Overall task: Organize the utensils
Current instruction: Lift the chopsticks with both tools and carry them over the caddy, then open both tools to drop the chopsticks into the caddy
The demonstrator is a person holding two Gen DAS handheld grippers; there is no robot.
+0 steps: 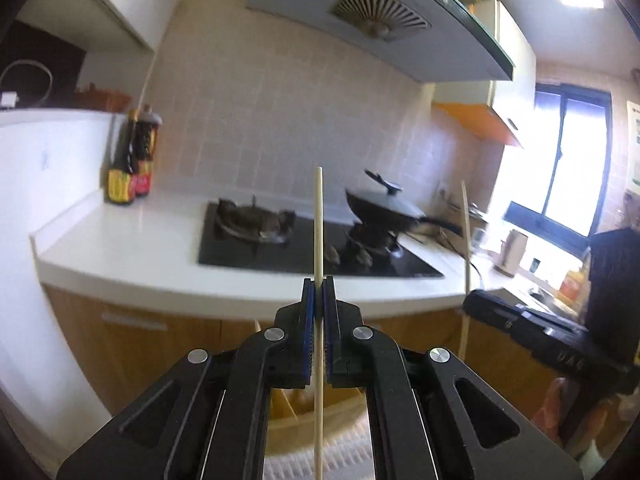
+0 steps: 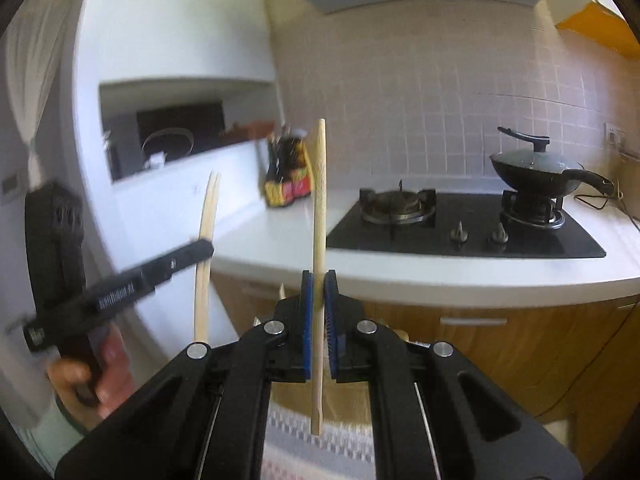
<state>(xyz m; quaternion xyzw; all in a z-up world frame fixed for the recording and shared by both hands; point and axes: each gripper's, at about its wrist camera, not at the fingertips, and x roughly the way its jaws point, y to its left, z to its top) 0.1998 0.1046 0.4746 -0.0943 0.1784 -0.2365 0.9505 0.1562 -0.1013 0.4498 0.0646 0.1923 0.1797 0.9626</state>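
Observation:
My left gripper [image 1: 319,280] is shut on a thin pale wooden chopstick [image 1: 318,220] that stands upright between the blue pads. My right gripper [image 2: 319,274] is shut on a thicker wooden chopstick [image 2: 319,200], also upright. In the right wrist view the left gripper [image 2: 200,248] shows at the left, blurred, with its chopstick [image 2: 206,240] upright. In the left wrist view the right gripper [image 1: 480,300] shows at the right with its chopstick [image 1: 465,240]. Both are held in the air in front of the kitchen counter.
A white counter [image 1: 140,248] holds a black gas hob [image 2: 460,228], a lidded black wok [image 2: 540,176] on the right burner and sauce bottles [image 1: 132,160] at the back left. Wooden cabinet fronts [image 2: 500,340] stand below. A woven mat [image 2: 316,444] lies beneath the grippers.

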